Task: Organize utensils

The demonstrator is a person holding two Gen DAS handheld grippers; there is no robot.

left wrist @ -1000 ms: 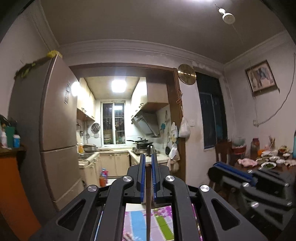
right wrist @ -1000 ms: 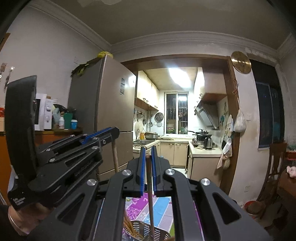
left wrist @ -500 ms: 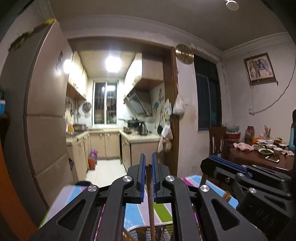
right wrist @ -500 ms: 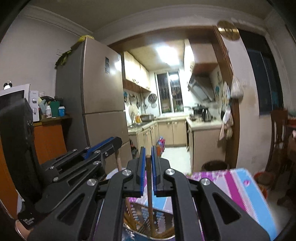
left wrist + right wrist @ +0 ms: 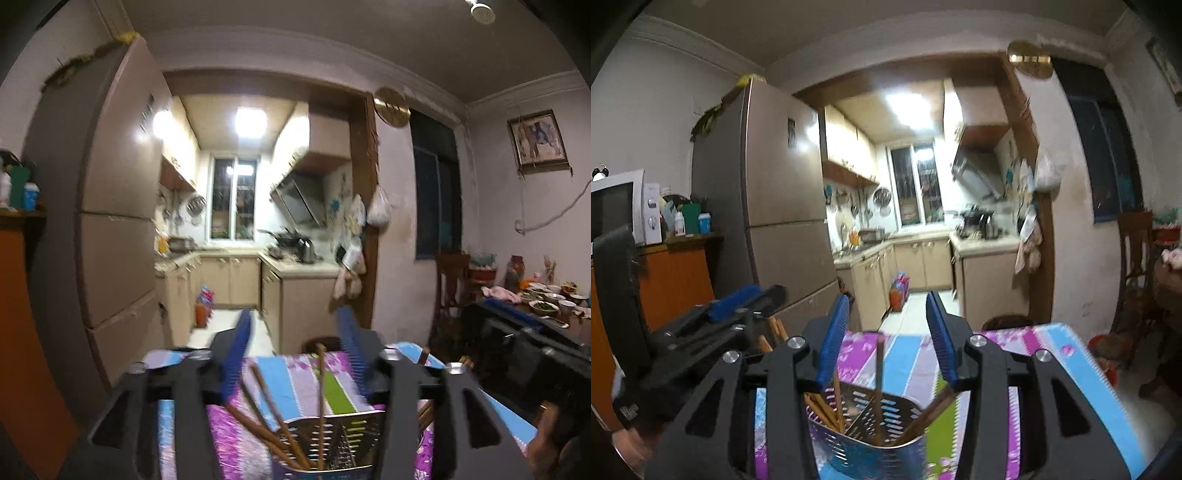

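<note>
My left gripper (image 5: 295,350) hangs over a perforated metal utensil holder (image 5: 343,432). Its jaws are opening, and a brown chopstick (image 5: 320,384) stands free between the blue pads with its lower end in the holder. Several more chopsticks (image 5: 266,410) lean to the left inside it. In the right wrist view, my right gripper (image 5: 886,338) is above the same holder (image 5: 849,450). Its jaws are also opening, and an upright chopstick (image 5: 879,369) stands loose between them, touching neither pad. Other chopsticks (image 5: 827,402) lean against the holder's walls.
The holder stands on a table with a striped purple, blue and green cloth (image 5: 916,362). A tall fridge (image 5: 783,206) and an orange cabinet (image 5: 679,280) are to the left. The kitchen doorway is ahead. A dining table with bowls (image 5: 546,299) is at the far right.
Both grippers have come down toward the holder and their jaws have gone from shut on a chopstick to apart. Both chopsticks now stand loose in the holder.
</note>
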